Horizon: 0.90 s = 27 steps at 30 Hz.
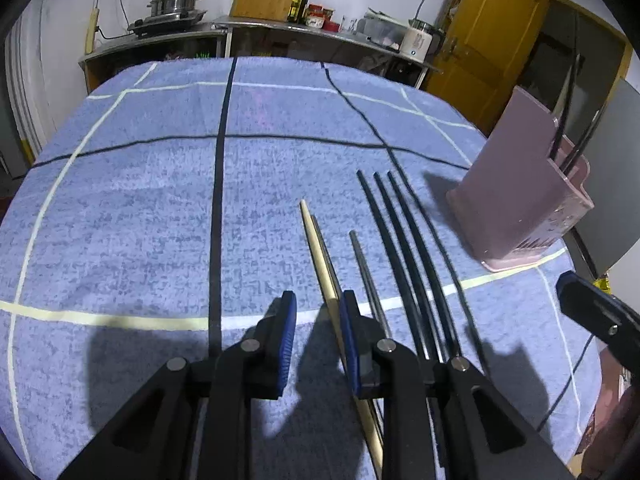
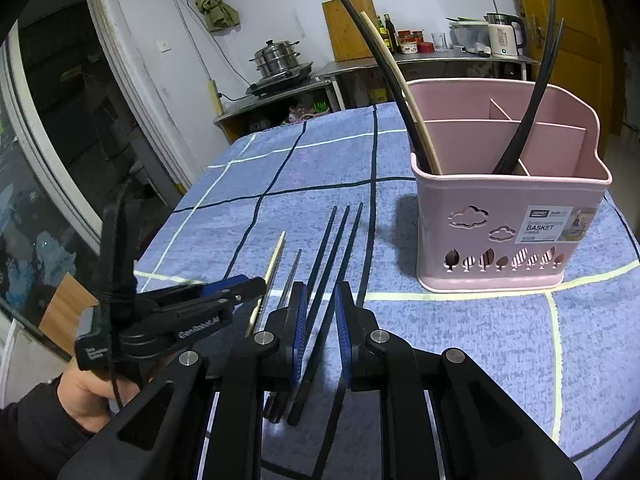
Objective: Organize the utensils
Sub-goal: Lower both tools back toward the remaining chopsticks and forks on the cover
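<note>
A: Which way do the chopsticks point?

B: All lie lengthwise on the worktop (image 1: 120,208), long axes running from the bottom of the frame up toward its middle. In the left wrist view the wooden chopstick (image 1: 320,256) leans slightly left at its tip, a grey metal chopstick (image 1: 366,276) lies just right of it, and three black chopsticks (image 1: 400,248) fan out further right.

A: And the hand-held grippers?

B: The left hand-held gripper (image 1: 318,312) is spread open; the wooden chopstick runs just inside its right blue pad, ungripped. The right hand-held gripper (image 2: 321,304) is also spread, with one black chopstick (image 2: 320,280) passing between its jaws; I see no pinch.

A: What does one view add?

B: Only the right wrist view looks into the pink basket (image 2: 512,240) at the right of the frame: smooth plastic, inner dividers, cloud and tree cut-outs, a paper label. A wooden and a black chopstick stand leaning left in its front left compartment; two black ones lean right further along. The left wrist view shows just its plain back, upper right.

A: The cloth?

B: Blue, nubbly, crossed with dark and pale lines.
</note>
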### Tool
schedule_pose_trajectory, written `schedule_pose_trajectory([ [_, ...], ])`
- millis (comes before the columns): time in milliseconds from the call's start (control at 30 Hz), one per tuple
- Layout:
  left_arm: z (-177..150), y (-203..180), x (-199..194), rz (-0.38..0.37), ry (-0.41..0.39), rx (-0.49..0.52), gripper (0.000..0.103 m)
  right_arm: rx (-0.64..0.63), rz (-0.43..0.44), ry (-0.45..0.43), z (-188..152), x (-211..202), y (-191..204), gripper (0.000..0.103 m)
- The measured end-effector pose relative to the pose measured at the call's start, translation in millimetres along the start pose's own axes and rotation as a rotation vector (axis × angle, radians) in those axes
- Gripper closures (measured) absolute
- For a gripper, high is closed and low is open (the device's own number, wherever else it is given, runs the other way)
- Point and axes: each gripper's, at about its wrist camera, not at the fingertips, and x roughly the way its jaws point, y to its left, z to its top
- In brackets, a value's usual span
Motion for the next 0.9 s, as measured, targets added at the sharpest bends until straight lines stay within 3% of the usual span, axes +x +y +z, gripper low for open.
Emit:
schedule_pose_trajectory([
  [600,4.8,-13.1,6.7,0.101,-0.001,0.051,0.077,0.017,0.013,0.010,-5.9,5.3,1.4,0.088],
  [900,-7.7,14.3,-9.9,0.128,-0.014,-0.028,0.084,0.017,0.022,0.024,-8.1,12.6,4.6,0.088],
])
